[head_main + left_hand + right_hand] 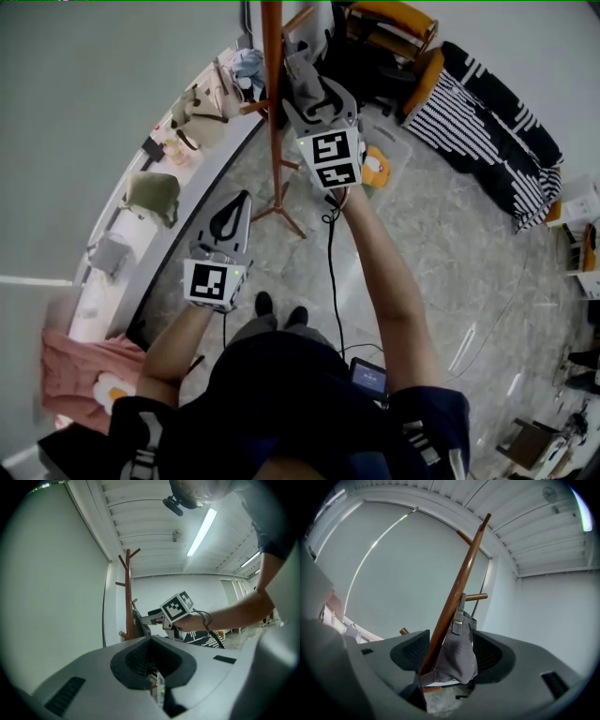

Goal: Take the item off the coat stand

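The fingers [488, 654] of the right gripper [450, 657] stood apart, not yet clenched. Between them hung a grey cap [457, 654], and beside it, also inside the gap, ran the brown pole of the coat stand [461, 581]. The cap hung by its back strap [458, 617] from a short wooden peg [476, 596] on the upper part of the pole, its crown drooping close against the wood. In the head view the right gripper [306, 82] was raised at arm's length to the stand [272, 112], whose feet rested on the tiled floor [441, 253].

The left gripper [232, 208] was held low and well apart from the stand, its fingers pressed together with nothing between them.

The likely trouble was the pole sharing the gap with the cap. If the fingers closed where they were, they could pinch the wood along with the cloth, or stop against the wood without gripping the cap firmly. A straight pull outward could also snag the strap on the peg and rock or tip the stand, since the left gripper was not steadying it. Lifting the strap clear of the peg's end looked safer.
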Available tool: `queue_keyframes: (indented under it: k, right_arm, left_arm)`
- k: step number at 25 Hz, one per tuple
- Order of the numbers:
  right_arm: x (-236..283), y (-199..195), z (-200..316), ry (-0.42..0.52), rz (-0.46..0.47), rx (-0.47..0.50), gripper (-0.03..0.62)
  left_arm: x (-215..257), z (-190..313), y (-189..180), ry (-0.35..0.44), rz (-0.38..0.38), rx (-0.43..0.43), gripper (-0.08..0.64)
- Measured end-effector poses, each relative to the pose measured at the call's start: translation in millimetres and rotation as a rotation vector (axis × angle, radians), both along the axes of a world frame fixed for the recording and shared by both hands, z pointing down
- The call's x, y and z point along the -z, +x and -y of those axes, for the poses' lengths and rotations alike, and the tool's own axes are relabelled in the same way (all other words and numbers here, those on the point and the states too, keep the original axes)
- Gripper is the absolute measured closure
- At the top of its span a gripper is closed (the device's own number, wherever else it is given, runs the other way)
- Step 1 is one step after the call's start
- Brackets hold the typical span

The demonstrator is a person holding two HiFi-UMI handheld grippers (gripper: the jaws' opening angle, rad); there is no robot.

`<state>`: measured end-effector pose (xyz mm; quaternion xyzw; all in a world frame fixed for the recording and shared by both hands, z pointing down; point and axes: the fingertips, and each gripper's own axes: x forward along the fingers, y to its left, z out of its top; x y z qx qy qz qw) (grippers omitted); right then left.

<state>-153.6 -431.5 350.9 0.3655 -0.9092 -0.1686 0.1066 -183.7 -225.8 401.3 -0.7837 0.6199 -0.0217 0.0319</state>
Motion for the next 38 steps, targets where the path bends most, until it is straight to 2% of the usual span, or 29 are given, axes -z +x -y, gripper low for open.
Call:
queue_keyframes:
  k: [8, 14, 21, 27, 28, 38]
  right_arm:
    - [-14, -11, 34, -0.047, -0.03, -0.021, 0.29]
    - [-25, -17, 40, -0.048, -0.075, -0.031, 0.35]
    - [-23, -16, 52, -0.041, -0.083, -0.057, 0.37]
    - [-18, -16, 59, -0.009, -0.071, -0.096, 0.441]
    - [-17, -16, 59, -0.008, -0.067, -0.099, 0.477]
    - [-13, -13, 61, -0.002, -0.072, -0.106, 0.54]
  left_arm:
    - [-3, 11, -3, -0.012, 0.005, -0.002, 0.537]
    - [-6, 9, -7, -0.012, 0.005, 0.005, 0.537]
    - [-7, 11, -9, -0.01, 0.013, 0.016, 0.537]
    - [-8, 11, -14, -0.011, 0.01, 0.026, 0.537]
    - [-8, 11, -15, -0.011, 0.01, 0.028, 0.537]
    - [-13, 7, -17, -0.013, 0.017, 0.037, 0.537]
